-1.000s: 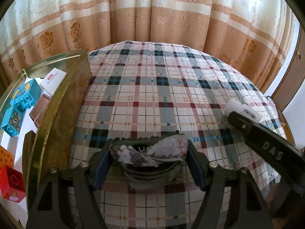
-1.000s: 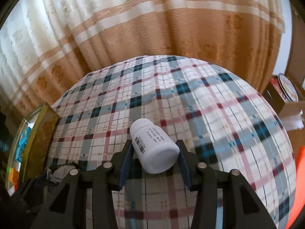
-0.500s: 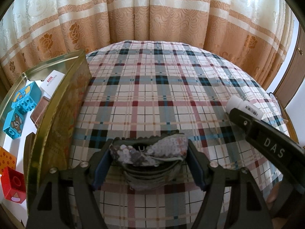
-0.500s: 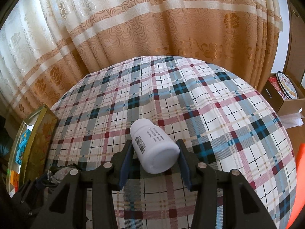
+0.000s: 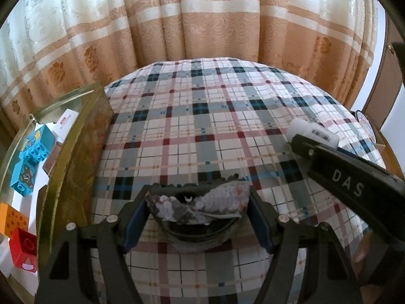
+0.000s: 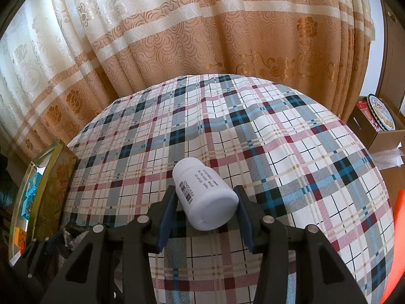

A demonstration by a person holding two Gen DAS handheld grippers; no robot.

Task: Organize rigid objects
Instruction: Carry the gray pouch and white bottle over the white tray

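My left gripper (image 5: 198, 212) is shut on a sequined grey pouch (image 5: 200, 207) with a dark zip edge, held above the plaid tablecloth (image 5: 202, 126). My right gripper (image 6: 206, 206) is shut on a white pill bottle (image 6: 205, 195) with a barcode label, lying sideways between the pads. The bottle (image 5: 312, 132) and the right gripper's black arm also show at the right in the left wrist view. A gold tin box (image 5: 76, 152) stands at the left, holding blue toy blocks (image 5: 33, 149), an orange block and a red block (image 5: 22, 249).
Cream and orange curtains (image 6: 202, 50) hang behind the table. A cardboard box (image 6: 379, 126) with a round tin stands beyond the table's right edge. The gold tin (image 6: 53, 185) sits at the table's left edge in the right wrist view.
Both grippers have risen and tilted back slightly, so more curtain shows. Each keeps its hold; the bottle and right arm sit a little higher in the left wrist view.
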